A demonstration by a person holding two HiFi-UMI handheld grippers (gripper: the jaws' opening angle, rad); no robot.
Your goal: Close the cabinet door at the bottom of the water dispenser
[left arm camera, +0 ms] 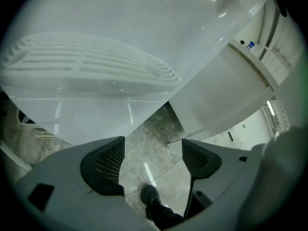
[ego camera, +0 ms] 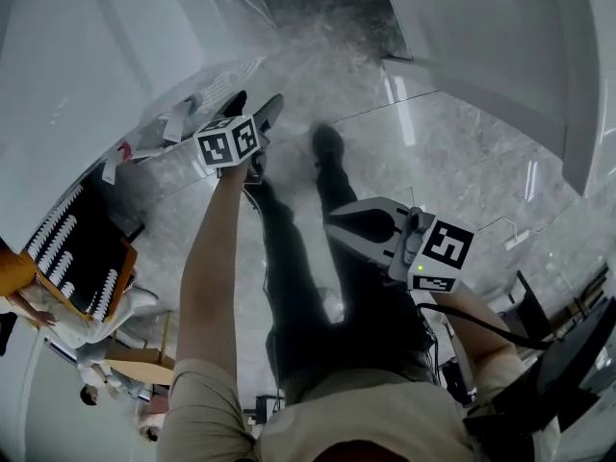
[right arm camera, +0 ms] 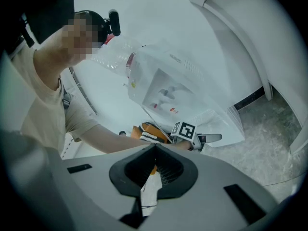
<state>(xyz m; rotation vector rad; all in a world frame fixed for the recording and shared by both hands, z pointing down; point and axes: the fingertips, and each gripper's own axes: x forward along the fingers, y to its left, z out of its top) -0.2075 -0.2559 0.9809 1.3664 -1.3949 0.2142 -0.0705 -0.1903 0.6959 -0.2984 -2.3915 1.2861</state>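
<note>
**A:** The left gripper (ego camera: 253, 106) was out at the end of a straight arm, low down by the water dispenser (right arm camera: 163, 88). What were the jaws doing?

**B:** Spread wide in its own view (left arm camera: 153, 154), with nothing between them. Only marble floor (left arm camera: 144, 138) and the person's dark shoe (left arm camera: 150, 196) showed through the gap.

**A:** And the cabinet door?

**B:** At the foot of the dispenser, below the taps. From the right gripper view it was the white lower front (right arm camera: 221, 121), and the left gripper (right arm camera: 211, 138) sat right at it. I couldn't tell if the tips were touching it, or if the door was flush or ajar.

**A:** The left gripper view was filled by a big glossy white panel (left arm camera: 96, 114), with a slatted grille (left arm camera: 91, 61) higher up.

**B:** Yes, very close to the lens.

**A:** Right gripper (ego camera: 337, 224)?

**B:** Held back nearer the body, above the legs, well apart from the dispenser. Its jaws (right arm camera: 154, 150) were pressed together, with nothing between the pads.

**A:** The shoe (ego camera: 327, 142) was planted on the pale floor (ego camera: 433, 152) just beside the left gripper.
</note>
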